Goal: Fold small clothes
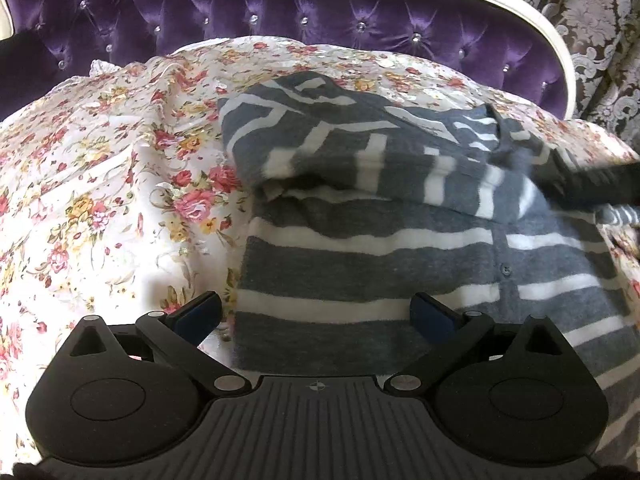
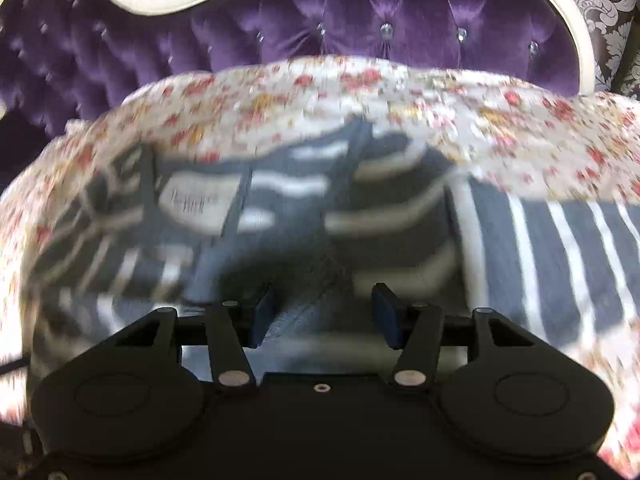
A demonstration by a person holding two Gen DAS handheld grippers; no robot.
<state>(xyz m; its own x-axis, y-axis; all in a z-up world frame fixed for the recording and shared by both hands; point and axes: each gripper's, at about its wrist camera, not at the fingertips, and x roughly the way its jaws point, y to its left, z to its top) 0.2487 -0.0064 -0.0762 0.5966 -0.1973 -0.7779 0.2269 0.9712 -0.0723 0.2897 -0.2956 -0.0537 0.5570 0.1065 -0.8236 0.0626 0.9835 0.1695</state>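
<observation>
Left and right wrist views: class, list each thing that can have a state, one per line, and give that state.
Striped cardigan: partly folded, top portion turned over the body, lying on the bedspread.
Floral bedspread: spread, rumpled.
Left gripper: open, empty.
Right gripper: partly open over the cardigan, grip unclear through blur.

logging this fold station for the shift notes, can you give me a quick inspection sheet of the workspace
surface: floral bedspread, rumpled.
job's things: grey and white striped cardigan lying on the bedspread, its upper part folded down over the body; buttons show along the front.
clutter: nothing seen.
grippers: left tool open, over the cardigan's near edge, nothing between its pads. Right tool part open above the cardigan; the view is blurred, and no cloth seems pinched.
cables: nothing seen.
surroundings: purple tufted headboard with a white frame; patterned damask wall behind it.
</observation>
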